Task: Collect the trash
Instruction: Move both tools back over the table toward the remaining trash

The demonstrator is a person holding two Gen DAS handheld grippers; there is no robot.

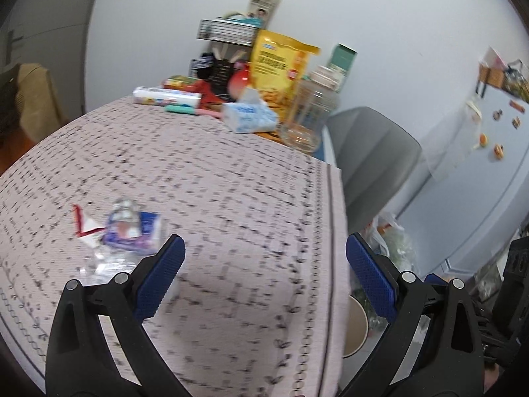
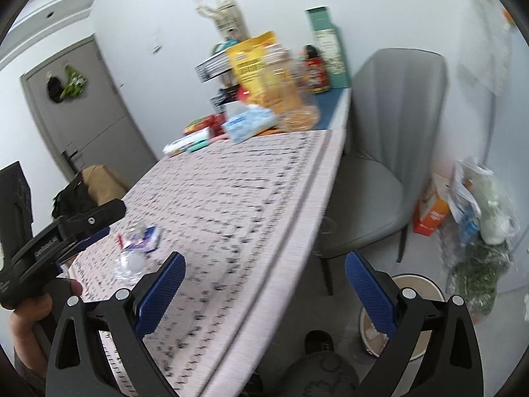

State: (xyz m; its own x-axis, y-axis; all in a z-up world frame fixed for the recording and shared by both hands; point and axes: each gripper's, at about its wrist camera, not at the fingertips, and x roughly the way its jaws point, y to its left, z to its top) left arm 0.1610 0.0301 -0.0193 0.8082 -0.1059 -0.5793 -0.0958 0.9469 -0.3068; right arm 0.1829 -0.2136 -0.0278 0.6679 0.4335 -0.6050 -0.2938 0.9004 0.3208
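Observation:
A small heap of trash lies on the pink patterned tablecloth [image 1: 231,182]: a blue and purple wrapper [image 1: 135,228], a red and white scrap [image 1: 86,223] and crumpled clear plastic [image 1: 102,264]. My left gripper [image 1: 264,251] is open and empty, just right of the heap and above the cloth. The heap also shows in the right wrist view [image 2: 140,233]. My right gripper [image 2: 263,263] is open and empty over the table's right edge. The left gripper [image 2: 82,221] shows at the left of that view. A round waste bin [image 2: 413,297] stands on the floor below the table edge.
The table's far end holds a yellow snack bag [image 1: 281,66], a tissue pack [image 1: 249,115], a clear jar [image 1: 310,109], a roll [image 1: 165,96] and a black rack [image 1: 224,33]. A grey chair [image 2: 380,165] stands right of the table. Bags of clutter [image 2: 479,205] sit by the wall.

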